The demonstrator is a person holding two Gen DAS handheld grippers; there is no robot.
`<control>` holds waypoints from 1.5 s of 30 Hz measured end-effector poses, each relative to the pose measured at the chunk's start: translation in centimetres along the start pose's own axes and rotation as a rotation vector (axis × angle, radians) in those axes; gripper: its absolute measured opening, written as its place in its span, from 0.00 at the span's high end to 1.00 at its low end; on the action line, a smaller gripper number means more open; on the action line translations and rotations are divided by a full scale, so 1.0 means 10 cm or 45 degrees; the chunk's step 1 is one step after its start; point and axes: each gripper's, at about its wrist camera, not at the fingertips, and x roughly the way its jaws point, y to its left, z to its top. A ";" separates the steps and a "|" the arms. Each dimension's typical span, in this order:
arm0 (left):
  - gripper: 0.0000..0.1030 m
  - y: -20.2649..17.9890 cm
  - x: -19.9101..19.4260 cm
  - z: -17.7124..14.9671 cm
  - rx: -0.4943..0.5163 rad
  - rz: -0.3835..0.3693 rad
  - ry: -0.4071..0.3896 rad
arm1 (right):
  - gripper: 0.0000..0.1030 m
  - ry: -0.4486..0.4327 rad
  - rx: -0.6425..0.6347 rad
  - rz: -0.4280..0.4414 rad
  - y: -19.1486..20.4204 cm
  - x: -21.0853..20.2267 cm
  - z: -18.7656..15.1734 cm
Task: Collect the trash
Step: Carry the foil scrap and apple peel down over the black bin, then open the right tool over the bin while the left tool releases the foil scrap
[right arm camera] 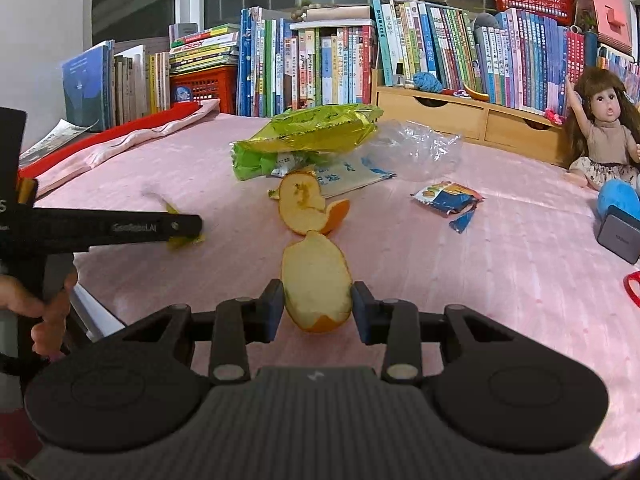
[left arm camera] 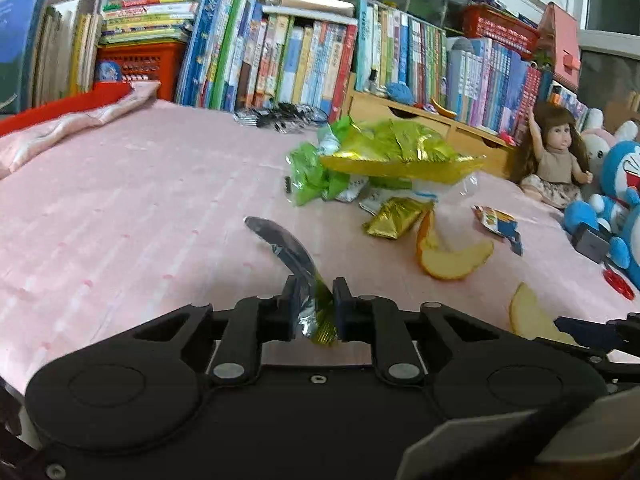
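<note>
Behind the jaws of the left gripper [left arm camera: 314,306], a broad glossy black housing is being shown, with a round raised disc moulded into it on either side. Two black link arms are being carried forward from silver pivot pins to flat dark-blue pads [left arm camera: 294,300]. A small screw is being seen centred just behind the jaws.

The right gripper [right arm camera: 318,306] is being built the same way, though its middle panel behind the jaws is being finished in ribbed grey with a small lightning-like mark. Out to the left of its jaws, pale lettering is being displayed along a black finger [right arm camera: 132,227]; it is too blurred to be read.
</note>
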 end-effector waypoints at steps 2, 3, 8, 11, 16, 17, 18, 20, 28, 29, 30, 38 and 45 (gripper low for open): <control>0.87 -0.01 -0.05 -0.02 0.018 -0.018 0.006 | 0.59 -0.003 0.007 0.012 0.01 -0.03 -0.01; 0.88 -0.02 -0.08 -0.03 0.031 -0.018 0.005 | 0.59 -0.006 0.011 0.019 0.01 -0.04 -0.02; 0.89 -0.07 -0.33 -0.04 0.060 -0.038 0.007 | 0.59 -0.020 0.029 0.058 0.08 -0.15 -0.05; 0.89 -0.08 -0.54 -0.07 0.075 -0.062 0.014 | 0.59 -0.023 0.053 0.089 0.13 -0.25 -0.10; 0.89 -0.08 -0.95 -0.23 0.095 -0.097 0.029 | 0.59 -0.004 0.073 0.138 0.23 -0.47 -0.24; 0.89 -0.06 -1.02 -0.26 0.086 -0.106 0.041 | 0.59 0.005 0.068 0.143 0.25 -0.52 -0.28; 0.89 -0.04 -1.09 -0.30 0.080 -0.109 0.059 | 0.59 0.018 0.064 0.148 0.28 -0.57 -0.33; 0.89 0.00 -1.23 -0.42 0.088 -0.105 0.095 | 0.59 0.049 0.060 0.161 0.33 -0.65 -0.43; 0.89 0.07 -1.36 -0.90 0.198 -0.078 0.349 | 0.59 0.218 0.083 0.175 0.50 -0.69 -0.91; 0.89 0.08 -1.32 -0.95 0.207 -0.070 0.393 | 0.59 0.237 0.080 0.173 0.51 -0.67 -0.96; 0.89 0.08 -1.28 -1.00 0.215 -0.069 0.441 | 0.59 0.255 0.068 0.168 0.54 -0.65 -1.00; 0.89 0.17 -1.08 -1.19 0.193 -0.077 0.595 | 0.59 0.327 0.052 0.181 0.59 -0.54 -1.14; 0.89 0.19 -1.00 -1.28 0.201 -0.073 0.655 | 0.59 0.382 0.044 0.205 0.64 -0.43 -1.20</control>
